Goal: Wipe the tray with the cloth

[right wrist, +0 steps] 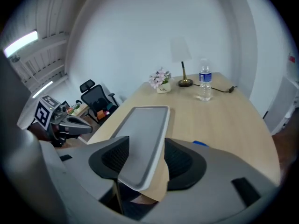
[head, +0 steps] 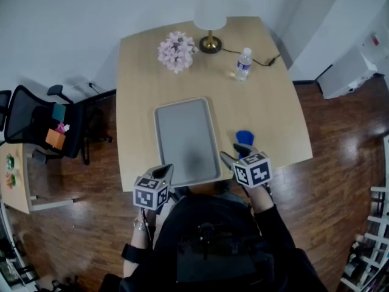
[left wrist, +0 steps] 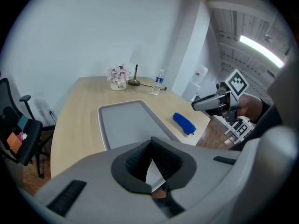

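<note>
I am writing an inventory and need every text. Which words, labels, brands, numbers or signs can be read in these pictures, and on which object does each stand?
No text can be read anywhere.
Label on the clear plastic water bottle: too small and blurred to read.
White cubes with black square markers: patterns only, no letters or numbers.
Grey rectangular tray and blue folded cloth: no print visible.

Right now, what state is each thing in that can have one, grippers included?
left gripper: shut, empty.
right gripper: open, gripping nothing.
tray: flat on the table, nothing on it.
cloth: lying on the table to the right of the tray, not held.
water bottle: upright, cap on.
lamp: upright.
</note>
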The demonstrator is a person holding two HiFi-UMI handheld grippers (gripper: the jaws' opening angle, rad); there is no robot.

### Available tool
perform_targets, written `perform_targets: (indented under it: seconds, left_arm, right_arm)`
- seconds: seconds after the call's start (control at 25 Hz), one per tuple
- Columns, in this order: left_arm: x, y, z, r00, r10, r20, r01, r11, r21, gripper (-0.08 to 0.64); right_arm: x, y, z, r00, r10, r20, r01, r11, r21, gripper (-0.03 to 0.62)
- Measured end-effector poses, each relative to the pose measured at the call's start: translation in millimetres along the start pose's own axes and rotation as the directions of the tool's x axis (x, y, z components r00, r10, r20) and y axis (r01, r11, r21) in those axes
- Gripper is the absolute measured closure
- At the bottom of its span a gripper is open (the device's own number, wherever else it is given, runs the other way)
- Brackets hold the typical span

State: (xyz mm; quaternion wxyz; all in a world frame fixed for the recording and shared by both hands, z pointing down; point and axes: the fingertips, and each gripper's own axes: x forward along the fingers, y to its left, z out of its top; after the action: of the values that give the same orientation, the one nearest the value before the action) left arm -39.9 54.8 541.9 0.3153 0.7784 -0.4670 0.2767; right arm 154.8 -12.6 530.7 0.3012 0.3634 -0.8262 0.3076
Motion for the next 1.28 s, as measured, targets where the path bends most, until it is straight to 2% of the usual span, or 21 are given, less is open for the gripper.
perform_targets:
  seconds: [0.24,0.72,0.84,1.0,1.28]
  left_arm:
    - [0.3,-13.2,-3.5,0.999,-0.038,-0.001,0.038,0.999,0.012,0.560]
    - [-0.4,-24.4,-16.9,0.997,-0.079,-0.011,0.080,0.997,0.024,0.558]
    - [0.2,-25.1,-15.8,0.996,-0.093,-0.009,0.093,0.995,0.027,0.560]
    - [0.6,-25.3,-16.4,0.995,-0.101,-0.008,0.101,0.994,0.036,0.560]
    - [4.0,-24.0,-15.0,0.994,-0.106,-0.014,0.107,0.993,0.040,0.560]
  right_arm:
    - [11.2,63.1,-12.6,0.994,0.109,-0.028,-0.110,0.993,-0.043,0.357]
    - [25.2,97.4,-26.8,0.985,0.156,-0.077,-0.166,0.973,-0.161,0.592]
    - [24.8,103.0,-25.8,0.981,0.175,-0.081,-0.188,0.965,-0.184,0.592]
    - [27.2,107.6,-30.4,0.975,0.203,-0.092,-0.215,0.962,-0.165,0.592]
    - [30.5,106.1,-33.9,0.972,0.202,-0.121,-0.222,0.959,-0.178,0.592]
